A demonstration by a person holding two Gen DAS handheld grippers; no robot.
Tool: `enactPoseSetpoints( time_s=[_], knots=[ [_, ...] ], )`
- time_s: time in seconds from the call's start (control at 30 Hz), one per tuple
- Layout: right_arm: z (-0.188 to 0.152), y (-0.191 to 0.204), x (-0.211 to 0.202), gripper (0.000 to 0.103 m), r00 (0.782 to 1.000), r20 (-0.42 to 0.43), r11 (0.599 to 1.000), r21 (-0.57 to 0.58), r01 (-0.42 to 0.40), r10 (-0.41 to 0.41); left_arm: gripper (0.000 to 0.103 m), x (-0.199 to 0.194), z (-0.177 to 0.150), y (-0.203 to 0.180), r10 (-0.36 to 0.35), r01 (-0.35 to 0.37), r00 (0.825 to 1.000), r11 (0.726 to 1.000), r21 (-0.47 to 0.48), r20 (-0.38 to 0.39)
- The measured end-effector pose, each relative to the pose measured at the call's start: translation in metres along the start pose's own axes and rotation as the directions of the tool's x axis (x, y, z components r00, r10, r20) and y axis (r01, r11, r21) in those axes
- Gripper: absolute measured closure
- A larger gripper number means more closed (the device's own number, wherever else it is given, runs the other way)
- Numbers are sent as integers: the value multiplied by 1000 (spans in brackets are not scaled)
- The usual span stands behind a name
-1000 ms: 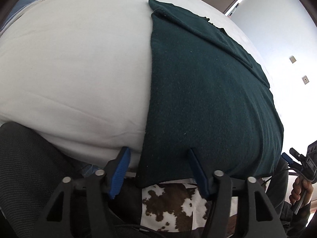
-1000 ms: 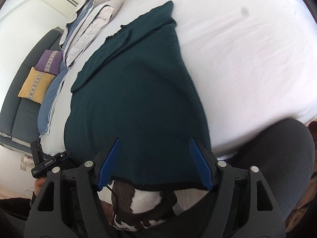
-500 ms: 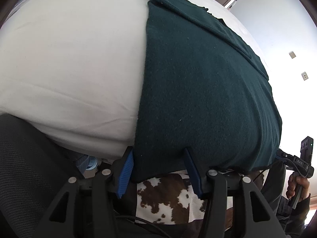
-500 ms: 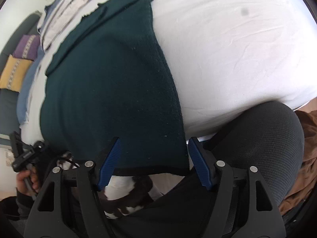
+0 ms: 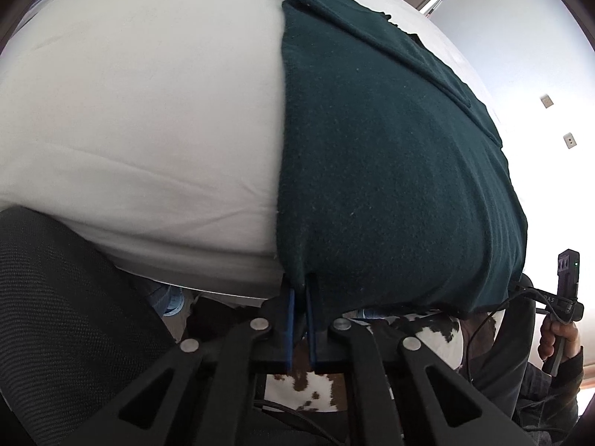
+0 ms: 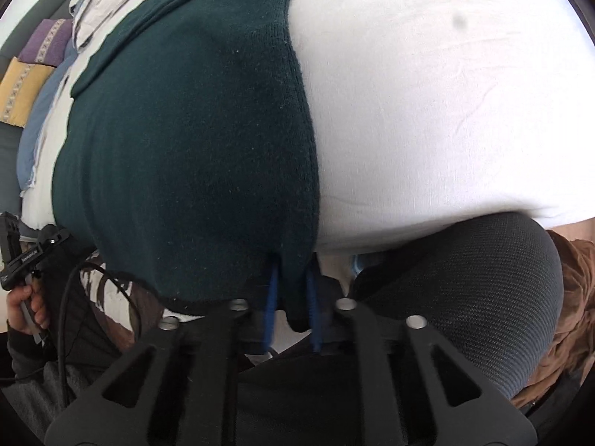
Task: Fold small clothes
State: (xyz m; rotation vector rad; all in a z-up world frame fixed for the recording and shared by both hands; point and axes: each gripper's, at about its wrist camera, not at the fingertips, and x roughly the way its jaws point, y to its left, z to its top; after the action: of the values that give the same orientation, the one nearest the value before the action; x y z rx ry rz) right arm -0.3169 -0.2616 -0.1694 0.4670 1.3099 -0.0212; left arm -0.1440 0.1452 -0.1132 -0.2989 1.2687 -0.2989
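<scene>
A dark green knit garment (image 5: 390, 156) lies flat on a white bed (image 5: 148, 111), its near hem hanging over the bed's front edge. My left gripper (image 5: 299, 290) is shut on the garment's near left corner. The garment also fills the right wrist view (image 6: 193, 141), where my right gripper (image 6: 292, 282) is shut on its near right corner. A narrower folded part of the garment lies along its far edge (image 5: 372, 26).
A black mesh chair back (image 5: 67, 316) stands at the bed's front edge; it also shows in the right wrist view (image 6: 465, 278). Pillows and folded linen (image 6: 111, 11) lie at the far end. A sofa with purple and yellow cushions (image 6: 26, 85) stands beyond.
Both grippers moved in to the garment's near corners and went from wide open to shut on the hem.
</scene>
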Motion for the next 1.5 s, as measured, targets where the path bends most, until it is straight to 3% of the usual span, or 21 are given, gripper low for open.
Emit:
enactPoseSetpoints(
  time_s=[0.13, 0.23, 0.37, 0.57, 0.67, 0.83, 0.97, 1.13, 1.3, 1.5],
  knots=[
    [-4, -1, -21, 96, 993, 67, 995, -1, -96, 96, 98, -14, 3, -1, -71, 72, 997, 997, -9, 30],
    [-5, 4, -40, 97, 975, 130, 983, 0, -181, 180, 98, -31, 8, 3, -188, 192, 979, 980, -45, 76],
    [1, 13, -65, 97, 937, 217, 960, -12, -280, 275, 98, -58, 19, 2, -313, 327, 936, 943, -68, 161],
    [29, 33, -96, 97, 868, 317, 919, -36, -392, 383, 98, -91, 38, 12, -447, 487, 850, 868, -94, 278],
    [47, 43, -106, 97, 834, 358, 900, -47, -433, 420, 99, -94, 47, 13, -455, 502, 837, 859, -98, 303],
    [78, 58, -120, 97, 786, 417, 877, -62, -476, 456, 99, -92, 62, 14, -498, 557, 804, 821, -122, 324],
    [113, 65, -129, 97, 763, 454, 871, -62, -487, 460, 99, -98, 86, 19, -530, 608, 765, 782, -136, 366],
    [163, 62, -126, 97, 729, 498, 849, -28, -528, 470, 99, -96, 125, 19, -531, 625, 743, 768, -140, 408],
    [218, 56, -119, 97, 713, 539, 843, 9, -538, 449, 99, -87, 172, 16, -543, 646, 722, 751, -137, 429],
    [283, 47, -89, 97, 716, 563, 841, 64, -537, 414, 99, -56, 238, 12, -542, 655, 721, 736, -169, 432]
  ],
)
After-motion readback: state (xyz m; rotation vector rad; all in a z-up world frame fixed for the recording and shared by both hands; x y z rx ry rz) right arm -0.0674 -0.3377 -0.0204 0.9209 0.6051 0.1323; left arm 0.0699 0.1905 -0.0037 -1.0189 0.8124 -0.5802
